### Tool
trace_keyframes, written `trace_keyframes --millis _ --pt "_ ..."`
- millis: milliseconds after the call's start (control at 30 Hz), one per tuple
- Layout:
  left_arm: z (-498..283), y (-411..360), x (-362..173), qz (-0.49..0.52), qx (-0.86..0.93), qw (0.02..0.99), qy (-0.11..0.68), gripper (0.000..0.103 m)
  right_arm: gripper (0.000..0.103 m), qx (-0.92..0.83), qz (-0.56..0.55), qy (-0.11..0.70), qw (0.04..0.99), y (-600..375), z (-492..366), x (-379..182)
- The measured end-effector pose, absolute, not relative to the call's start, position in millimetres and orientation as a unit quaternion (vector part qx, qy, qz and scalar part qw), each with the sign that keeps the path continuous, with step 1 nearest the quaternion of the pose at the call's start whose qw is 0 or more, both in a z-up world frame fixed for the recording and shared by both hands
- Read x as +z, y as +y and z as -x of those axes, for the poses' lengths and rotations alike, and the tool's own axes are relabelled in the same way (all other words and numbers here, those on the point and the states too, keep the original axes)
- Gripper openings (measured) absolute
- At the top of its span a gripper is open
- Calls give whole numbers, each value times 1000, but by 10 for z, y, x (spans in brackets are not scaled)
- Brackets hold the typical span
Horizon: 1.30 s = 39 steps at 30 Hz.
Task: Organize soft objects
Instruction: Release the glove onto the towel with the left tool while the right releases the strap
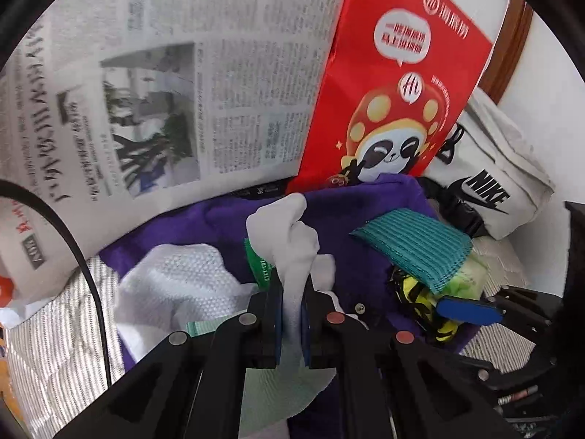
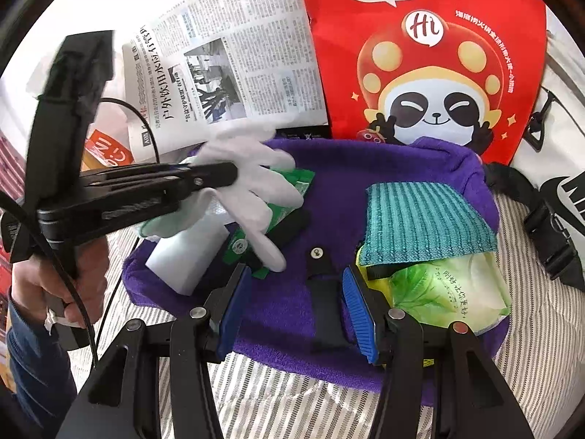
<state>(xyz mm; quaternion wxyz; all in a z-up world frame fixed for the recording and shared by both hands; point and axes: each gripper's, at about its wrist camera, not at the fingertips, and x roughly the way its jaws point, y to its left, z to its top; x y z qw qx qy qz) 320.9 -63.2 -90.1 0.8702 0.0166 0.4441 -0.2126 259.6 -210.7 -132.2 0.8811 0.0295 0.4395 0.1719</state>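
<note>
Striped bedding (image 2: 541, 347) under purple towel (image 2: 329, 197), newspaper (image 2: 234, 55) behind.

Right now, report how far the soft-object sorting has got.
Done: the teal cloth and tissue pack already lie on the purple towel.
In hand: the left tongs grip a white glove.
Left: placing that glove; the right tongs hover open, holding nothing.

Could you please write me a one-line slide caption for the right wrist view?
Right gripper open above a purple towel while the left gripper holds a white glove.
</note>
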Motion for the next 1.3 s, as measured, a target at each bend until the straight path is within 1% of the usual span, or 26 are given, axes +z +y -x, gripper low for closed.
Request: trace_keyframes --millis 300,367,533,633,733,767,800,833,867,900,967,1033,1200,1300 --pt "-3334 -808 -1230 -48 -198 857 474 9 52 149 -21 440 885 -2192 -2587 -1420" --pt "-3349 -842 -1277 -53 -195 855 479 11 52 146 -22 440 885 -2210 -2579 -1439" --pt "-3360 -862 -1372 -51 -185 850 490 12 52 142 -21 443 885 -2224 -2548 -1461" --pt "-3361 -862 -1407 -51 -180 848 495 16 52 144 -22 444 884 -2219 -2543 -1475" --pt "-3374 -854 -1422 -43 -181 845 502 21 52 145 -19 442 885 -2207 -2519 -1466" --pt "-3373 -871 -1436 -39 -184 844 502 28 52 145 -19 441 885 -2207 -2502 -1457" --pt "-3365 -865 -1434 -32 -189 843 502 38 52 145 -18 439 886 -2210 -2479 -1445" --pt "-3359 -850 -1429 -26 -195 842 503 43 52 145 -18 438 887 -2212 -2460 -1430" --pt "-3334 -829 -1406 -23 -197 843 500 54 52 145 -17 437 888 -2215 -2432 -1414" --pt "-3314 -832 -1385 -24 -193 846 497 64 52 144 -15 436 888 -2217 -2412 -1402" --pt "-3267 -834 -1316 -34 -183 852 490 69 52 138 -4 435 890 -2216 -2356 -1371" --pt "-3205 -828 -1229 -37 -177 855 486 71 52 130 7 432 892 -2212 -2290 -1334" --pt "-2949 -815 -981 -50 -164 868 467 85 53 122 3 427 896 -2255 -2122 -1238" --pt "-2804 -819 -839 -48 -158 870 464 86 56 118 -8 435 892 -2291 -2045 -1197"
